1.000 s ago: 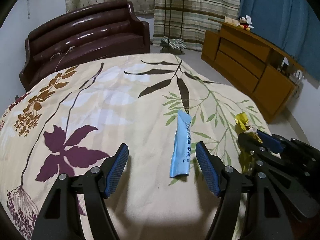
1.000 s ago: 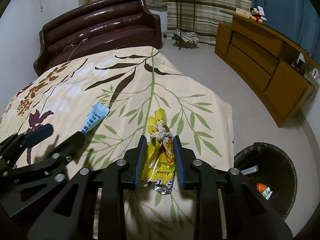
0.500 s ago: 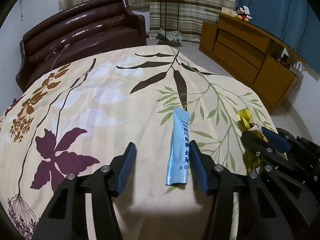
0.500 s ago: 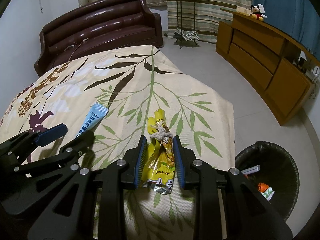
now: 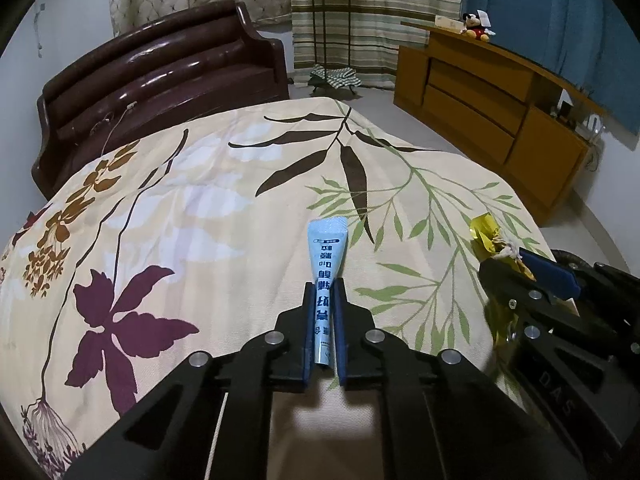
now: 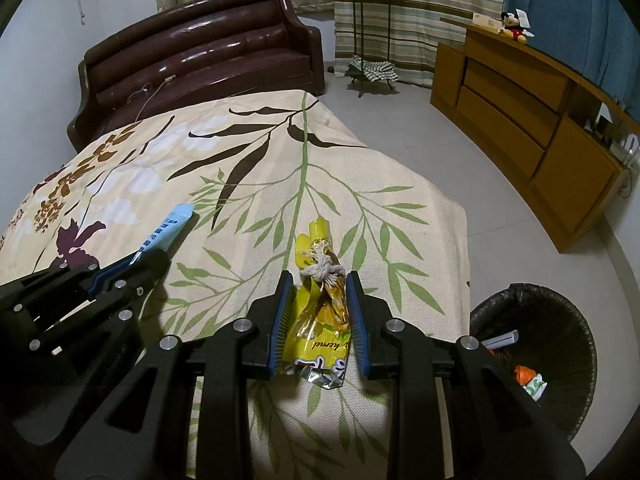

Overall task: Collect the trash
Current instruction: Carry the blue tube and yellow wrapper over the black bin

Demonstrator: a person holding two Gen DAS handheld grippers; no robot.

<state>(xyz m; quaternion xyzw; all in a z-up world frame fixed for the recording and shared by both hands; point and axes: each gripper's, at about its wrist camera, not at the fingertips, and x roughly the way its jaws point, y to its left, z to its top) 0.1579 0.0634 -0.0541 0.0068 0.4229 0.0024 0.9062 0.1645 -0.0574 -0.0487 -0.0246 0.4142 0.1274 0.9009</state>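
Over the last second the left tool (image 5: pixel 322 326) has gone from wide open, its blue pads standing well apart on either side of the light blue sachet (image 5: pixel 326 276), to closed, both pads now pressing against the sachet's sides. The sachet, earlier lying off toward the right pad, now sits centred between them, its far end sticking out past the tips. In the right wrist view that far end (image 6: pixel 170 229) pokes beyond the left tool.
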